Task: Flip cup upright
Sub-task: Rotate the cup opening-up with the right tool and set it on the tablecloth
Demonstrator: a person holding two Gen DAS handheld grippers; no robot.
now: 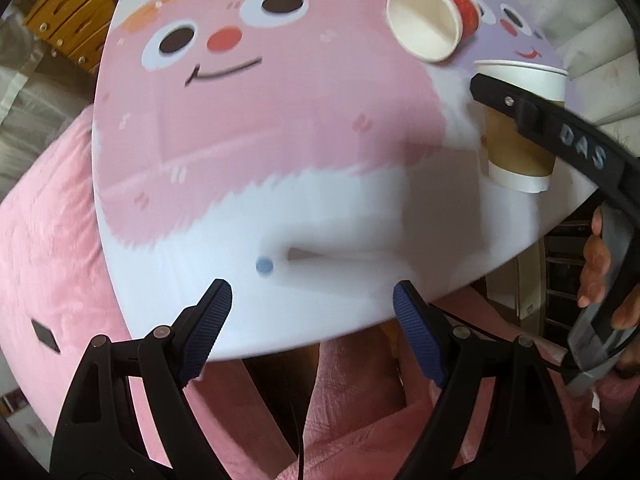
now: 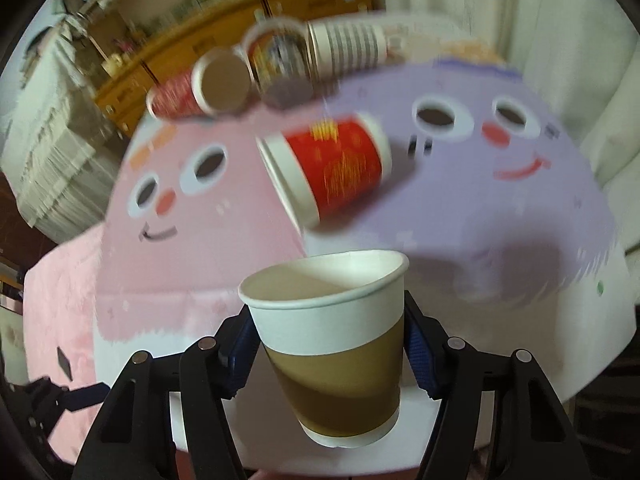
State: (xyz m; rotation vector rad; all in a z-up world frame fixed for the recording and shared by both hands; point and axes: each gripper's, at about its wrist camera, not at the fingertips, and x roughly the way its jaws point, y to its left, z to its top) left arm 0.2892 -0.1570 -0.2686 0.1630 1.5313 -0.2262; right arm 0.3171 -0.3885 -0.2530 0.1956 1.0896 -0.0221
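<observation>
A brown-and-white paper cup [image 2: 332, 344] is upright, rim up, between the blue pads of my right gripper [image 2: 332, 344], which is shut on it just above the table. It also shows in the left wrist view [image 1: 520, 128] with the right gripper's finger across it. A red paper cup [image 2: 332, 168] lies on its side on the table beyond it, its mouth towards the left; in the left wrist view [image 1: 432, 20] its white inside faces me. My left gripper [image 1: 312, 320] is open and empty over the table's near edge.
The round table [image 1: 280, 140] has a pink and purple cartoon-face top. Several more cups [image 2: 280, 68] lie on their sides at the far edge. A pink fluffy cover [image 1: 44, 240] lies left of the table. Wooden drawers [image 1: 68, 12] stand behind.
</observation>
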